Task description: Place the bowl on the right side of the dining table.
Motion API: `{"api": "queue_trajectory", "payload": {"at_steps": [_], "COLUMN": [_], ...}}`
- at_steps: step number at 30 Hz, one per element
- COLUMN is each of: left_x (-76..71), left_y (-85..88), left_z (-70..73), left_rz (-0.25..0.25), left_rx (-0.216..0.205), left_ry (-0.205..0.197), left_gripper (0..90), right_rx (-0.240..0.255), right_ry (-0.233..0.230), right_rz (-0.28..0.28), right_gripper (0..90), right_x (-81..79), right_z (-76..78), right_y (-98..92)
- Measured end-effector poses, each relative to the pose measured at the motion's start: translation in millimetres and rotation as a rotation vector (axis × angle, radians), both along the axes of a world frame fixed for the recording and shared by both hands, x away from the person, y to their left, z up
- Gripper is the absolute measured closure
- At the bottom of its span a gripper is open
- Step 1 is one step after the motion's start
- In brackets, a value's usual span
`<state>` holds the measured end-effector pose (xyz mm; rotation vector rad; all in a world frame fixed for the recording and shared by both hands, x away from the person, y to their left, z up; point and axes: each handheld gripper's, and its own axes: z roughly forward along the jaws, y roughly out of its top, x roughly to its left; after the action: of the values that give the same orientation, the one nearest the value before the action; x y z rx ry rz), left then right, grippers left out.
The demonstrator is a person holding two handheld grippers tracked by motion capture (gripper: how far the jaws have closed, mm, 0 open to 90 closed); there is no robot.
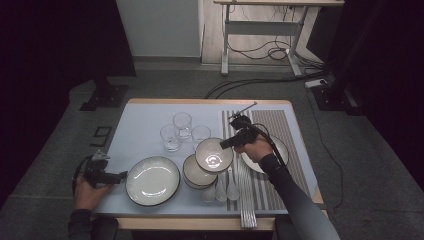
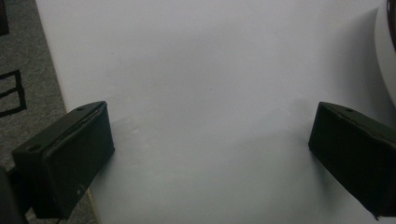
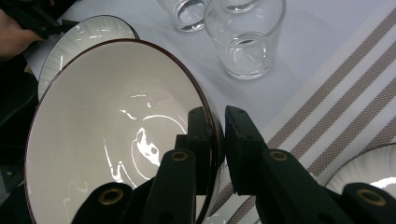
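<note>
Pinching the rim of a white bowl point(image 3: 116, 140), the right claw point(image 3: 215, 140) has one jaw inside and one outside, nearly closed, holding it tilted above the stacked bowls point(image 1: 196, 175) beside the striped mat point(image 1: 280, 145). Over bare bench point(image 2: 210, 70), the left claw point(image 2: 210, 154) gapes wide, holding nothing, near the plate point(image 1: 152, 181).

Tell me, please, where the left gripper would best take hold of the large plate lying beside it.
Probably the near-left rim of the large plate, approached level from the left gripper, whose jaws stand open. The plate lies flat and its raised rim gives an edge for one jaw above and one below.
</note>
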<state>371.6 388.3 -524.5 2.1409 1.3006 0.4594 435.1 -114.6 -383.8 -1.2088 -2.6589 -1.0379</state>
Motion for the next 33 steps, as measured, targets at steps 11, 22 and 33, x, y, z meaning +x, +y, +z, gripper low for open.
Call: {"api": "queue_trajectory", "payload": {"at_steps": [11, 22, 33], "left_x": [0.0, 0.1, 0.0], "left_y": [0.0, 0.1, -0.1], "left_z": [0.0, 0.0, -0.1], "left_rz": [0.000, 0.000, 0.000], "left_rx": [0.000, 0.000, -0.002], "left_ry": [0.000, 0.000, 0.000], "left_gripper": [0.0, 0.0, 0.0], "right_rx": [0.007, 0.004, 0.002], "right_ry": [-0.009, -0.009, 0.004], "right_rz": [-0.056, -0.141, -0.241], "right_gripper": [80.8, 80.9, 80.9], "right_x": [4.1, 10.5, 17.1], "right_z": [10.5, 9.7, -4.5], "right_y": [-24.2, -57.6, -97.9]}}
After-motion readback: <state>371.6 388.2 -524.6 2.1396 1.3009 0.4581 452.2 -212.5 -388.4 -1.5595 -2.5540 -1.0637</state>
